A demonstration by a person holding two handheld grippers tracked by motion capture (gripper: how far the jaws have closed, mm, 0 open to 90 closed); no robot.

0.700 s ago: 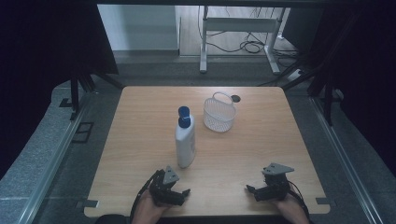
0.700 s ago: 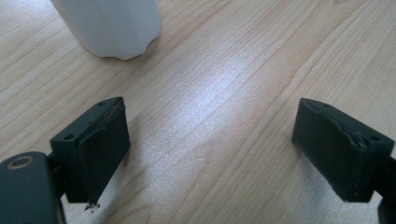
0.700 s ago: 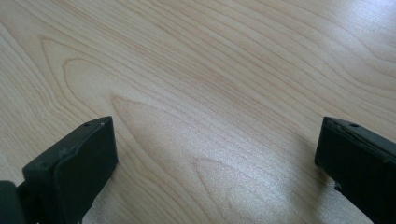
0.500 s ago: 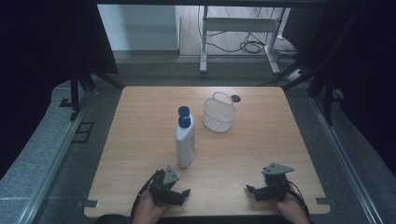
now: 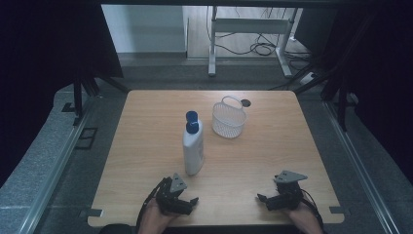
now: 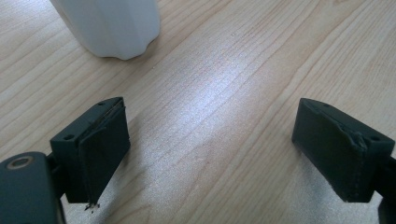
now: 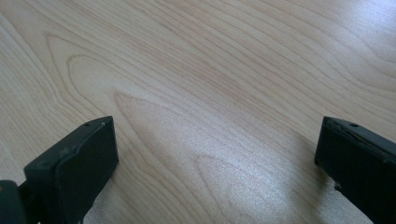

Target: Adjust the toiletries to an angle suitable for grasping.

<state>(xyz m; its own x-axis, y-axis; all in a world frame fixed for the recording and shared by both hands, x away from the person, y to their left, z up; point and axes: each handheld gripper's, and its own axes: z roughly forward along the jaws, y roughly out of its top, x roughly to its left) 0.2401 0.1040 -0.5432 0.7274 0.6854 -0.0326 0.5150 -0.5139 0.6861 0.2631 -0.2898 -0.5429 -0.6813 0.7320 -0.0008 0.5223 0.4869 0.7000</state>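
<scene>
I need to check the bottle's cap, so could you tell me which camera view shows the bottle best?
The high view: the bottle stands upright there, whole, with its blue cap in sight, near the left gripper. The left gripper view catches just its white base, cut off by the top edge. The right gripper view looks at bare table.

On the table [image 5: 146, 146] the bottle [image 5: 193, 146] stands upright near the middle, the basket [image 5: 228, 119] behind it to the right. The left tool [image 5: 187, 204] lies just before the bottle, the right tool [image 5: 265, 201] well apart at the near right.
</scene>
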